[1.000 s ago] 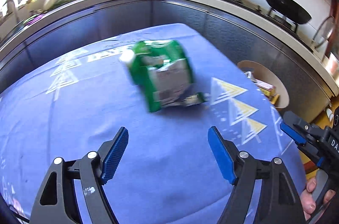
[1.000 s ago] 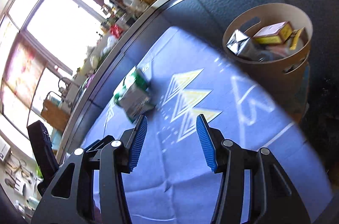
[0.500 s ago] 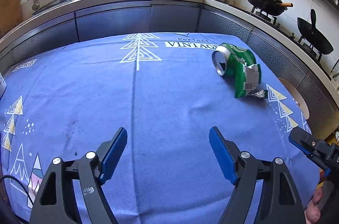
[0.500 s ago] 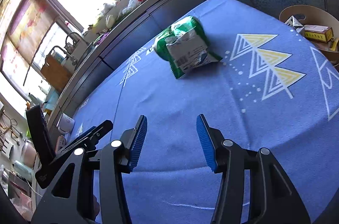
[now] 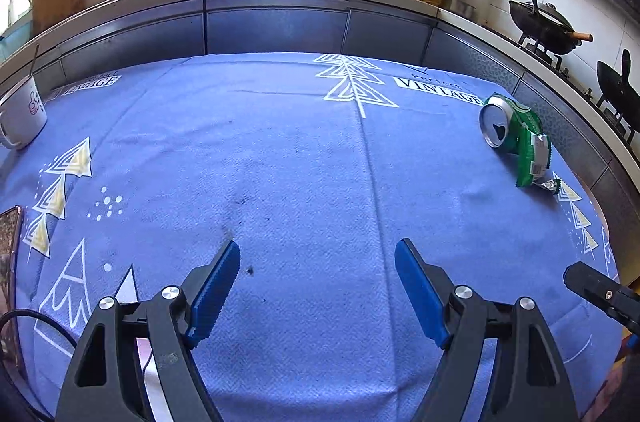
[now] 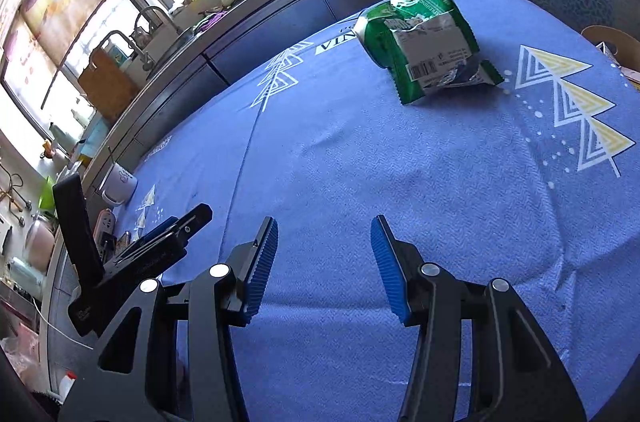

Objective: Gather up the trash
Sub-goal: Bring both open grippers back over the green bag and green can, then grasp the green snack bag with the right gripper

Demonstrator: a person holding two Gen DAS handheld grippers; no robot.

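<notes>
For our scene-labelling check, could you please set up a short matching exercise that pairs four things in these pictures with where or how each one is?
Things:
1. drink can
2. green wrapper
3. white mug
4. left gripper

Places or states:
A. upright at the tablecloth's far left edge in the left wrist view
B. open, nothing between its fingers
C. lying on its side, open top facing the left wrist camera
D. crumpled, draped against the can, barcode showing

Pairs: 1-C, 2-D, 3-A, 4-B
</notes>
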